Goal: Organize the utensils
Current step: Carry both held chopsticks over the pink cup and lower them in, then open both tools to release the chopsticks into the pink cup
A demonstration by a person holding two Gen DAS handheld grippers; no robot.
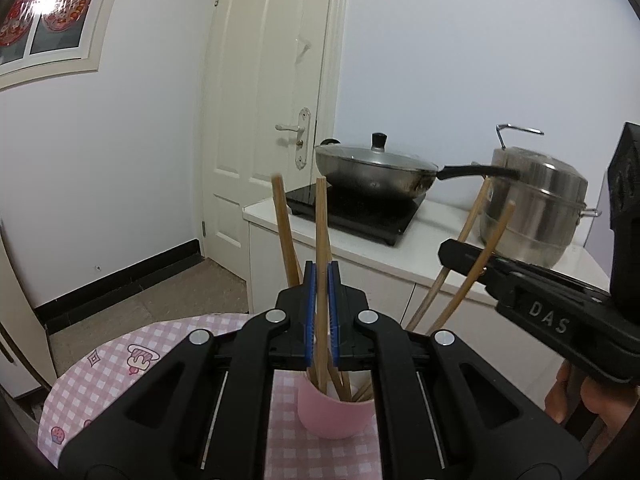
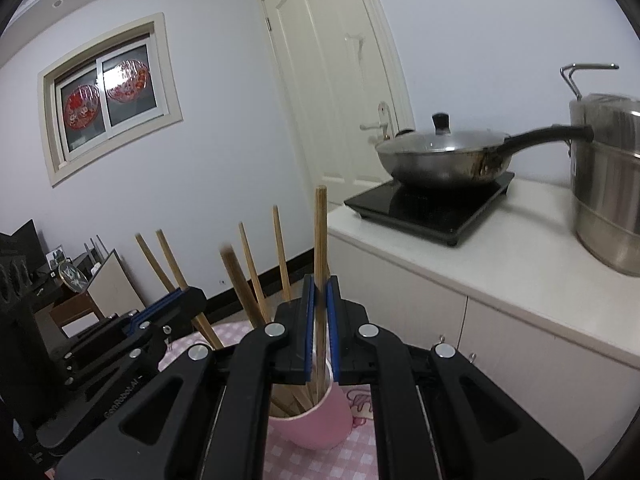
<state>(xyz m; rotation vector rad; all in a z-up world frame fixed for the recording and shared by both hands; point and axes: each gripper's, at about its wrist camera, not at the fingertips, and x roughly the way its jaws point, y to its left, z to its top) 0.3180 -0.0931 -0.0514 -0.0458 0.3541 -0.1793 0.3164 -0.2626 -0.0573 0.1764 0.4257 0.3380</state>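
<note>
A pink cup (image 1: 334, 414) stands on the pink checked tablecloth (image 1: 120, 364) and holds several wooden chopsticks. My left gripper (image 1: 321, 280) is shut on one upright chopstick (image 1: 321, 224) whose lower end is in the cup. My right gripper (image 2: 320, 292) is shut on another upright chopstick (image 2: 320, 236) that also reaches into the cup (image 2: 316, 420). The right gripper shows in the left wrist view (image 1: 464, 256) around two leaning chopsticks (image 1: 476, 236). The left gripper shows in the right wrist view (image 2: 176, 300) at the left.
A white counter (image 1: 420, 240) stands behind the table with a black induction hob (image 1: 360, 216), a lidded wok (image 1: 376, 168) and a steel steamer pot (image 1: 536, 208). A white door (image 1: 272, 80) is behind. A low table with clutter (image 2: 68, 280) is at the far left.
</note>
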